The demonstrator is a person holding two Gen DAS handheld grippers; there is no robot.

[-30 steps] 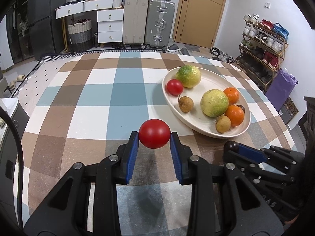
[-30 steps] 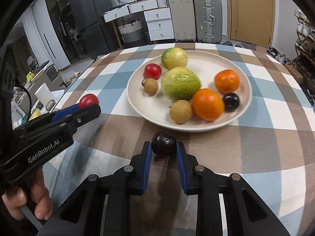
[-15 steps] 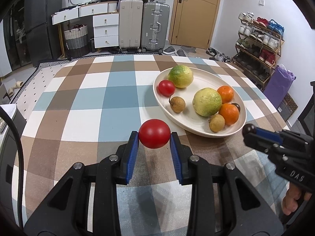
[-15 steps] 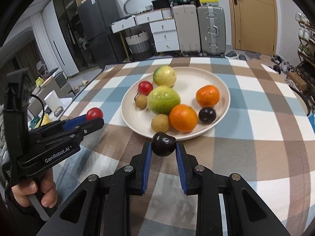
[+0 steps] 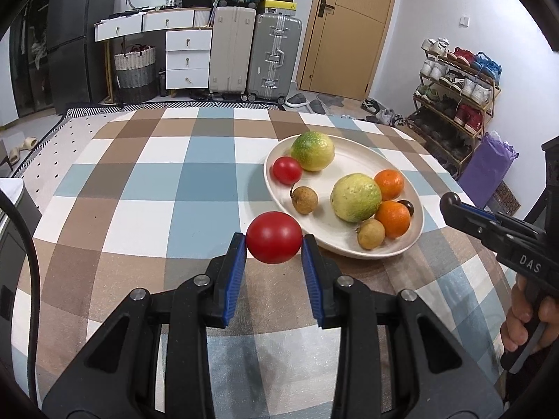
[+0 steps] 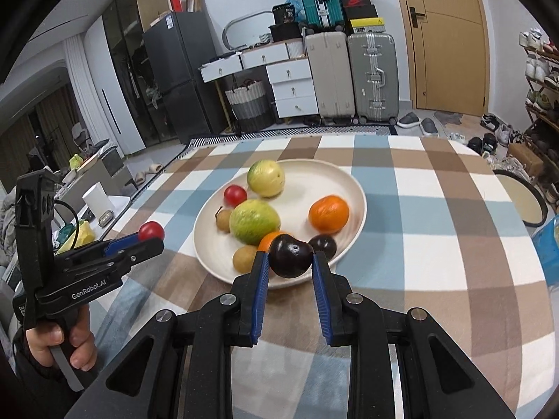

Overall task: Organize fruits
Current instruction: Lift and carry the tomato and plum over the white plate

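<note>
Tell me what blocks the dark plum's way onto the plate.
Nothing blocks it. The plum, in the right gripper, hangs at the plate's near rim; an orange and another plum crowd that edge.

My dark plum (image 6: 290,256) hides most of one orange (image 6: 268,241); the plate's (image 6: 353,188) fruit looks motion-blurred.

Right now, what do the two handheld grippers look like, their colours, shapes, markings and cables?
Both are matte black plastic pistol-grip tools with angular cut-out frames, silver pivot bolts and two fingers lined with ribbed blue pads. The left gripper shows white "GenRobot.AI" lettering on its side in the right wrist view, with a black cable beside its camera block. The right gripper shows white "DAS" lettering in the left wrist view.
</note>
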